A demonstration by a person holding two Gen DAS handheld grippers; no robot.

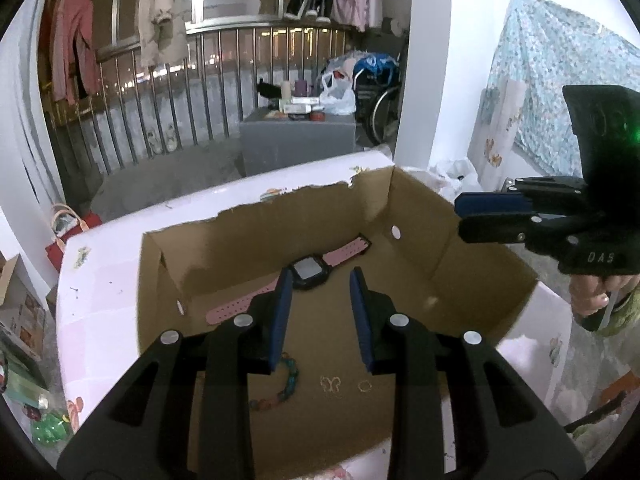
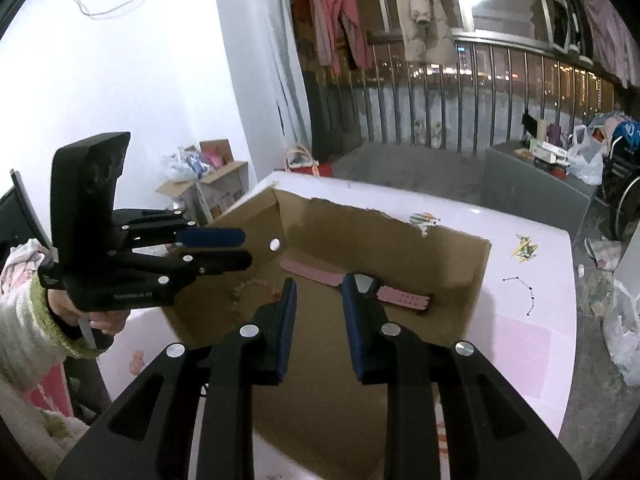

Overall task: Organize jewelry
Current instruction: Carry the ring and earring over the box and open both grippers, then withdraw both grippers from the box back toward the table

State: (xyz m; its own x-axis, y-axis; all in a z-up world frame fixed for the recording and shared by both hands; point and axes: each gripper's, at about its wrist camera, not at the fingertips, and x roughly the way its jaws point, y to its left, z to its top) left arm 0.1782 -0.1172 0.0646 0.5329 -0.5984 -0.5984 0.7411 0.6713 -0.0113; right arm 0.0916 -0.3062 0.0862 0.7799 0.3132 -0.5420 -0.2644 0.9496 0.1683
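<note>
An open cardboard box stands on a pale pink table. On its floor lie a pink-strapped watch with a black case, a beaded bracelet, a gold butterfly-shaped piece and a small ring. My left gripper hovers over the box, open, with nothing between its blue pads. My right gripper hangs above the opposite side, also open and holding nothing. A thin dark beaded chain lies on the table beside the box.
A grey cabinet with bottles and a plastic bag stands beyond the table near a metal railing. A wheelchair and cartons sit on the floor. Clothes hang overhead. A person's sleeved hand holds the left gripper.
</note>
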